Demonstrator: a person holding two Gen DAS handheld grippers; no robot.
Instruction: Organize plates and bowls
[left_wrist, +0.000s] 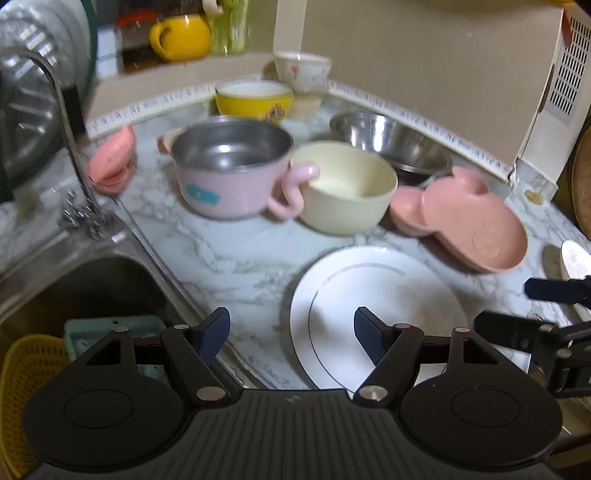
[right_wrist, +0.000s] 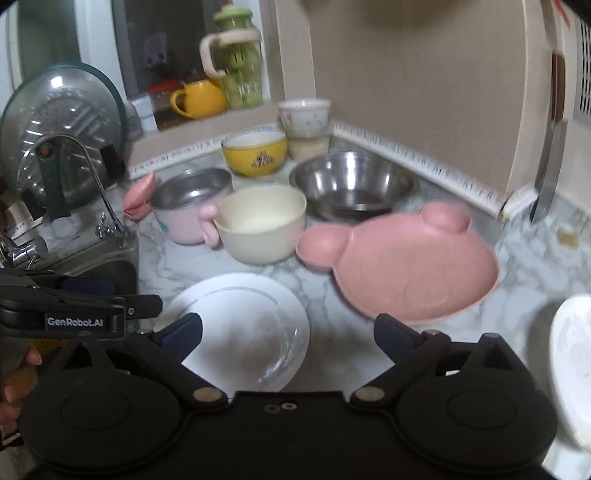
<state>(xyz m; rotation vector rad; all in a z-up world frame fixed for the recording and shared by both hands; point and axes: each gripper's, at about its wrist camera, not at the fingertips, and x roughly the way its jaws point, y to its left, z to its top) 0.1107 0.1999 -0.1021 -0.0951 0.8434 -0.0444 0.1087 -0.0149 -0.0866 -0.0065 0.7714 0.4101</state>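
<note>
On the marble counter lie a white plate (left_wrist: 373, 306) (right_wrist: 243, 325), a pink bear-shaped plate (left_wrist: 469, 221) (right_wrist: 410, 269), a cream bowl (left_wrist: 347, 188) (right_wrist: 262, 221), a pink steel-lined handled bowl (left_wrist: 229, 170) (right_wrist: 188, 210), a steel bowl (left_wrist: 391, 144) (right_wrist: 354, 184), a yellow bowl (left_wrist: 255, 98) (right_wrist: 255, 153) and a white flowered bowl (left_wrist: 303, 70) (right_wrist: 304, 116). My left gripper (left_wrist: 291, 336) is open and empty over the white plate's near left edge. My right gripper (right_wrist: 288, 336) is open and empty between the white plate and the pink plate. It also shows at the right edge of the left wrist view (left_wrist: 532, 310).
A steel sink (left_wrist: 74, 280) with a tap (left_wrist: 70, 147) lies to the left, holding a yellow basket (left_wrist: 26, 380). Another white plate (right_wrist: 572, 362) sits at the far right. A glass lid (right_wrist: 62, 122), a yellow mug (right_wrist: 199, 98) and a green bottle (right_wrist: 240, 70) stand behind.
</note>
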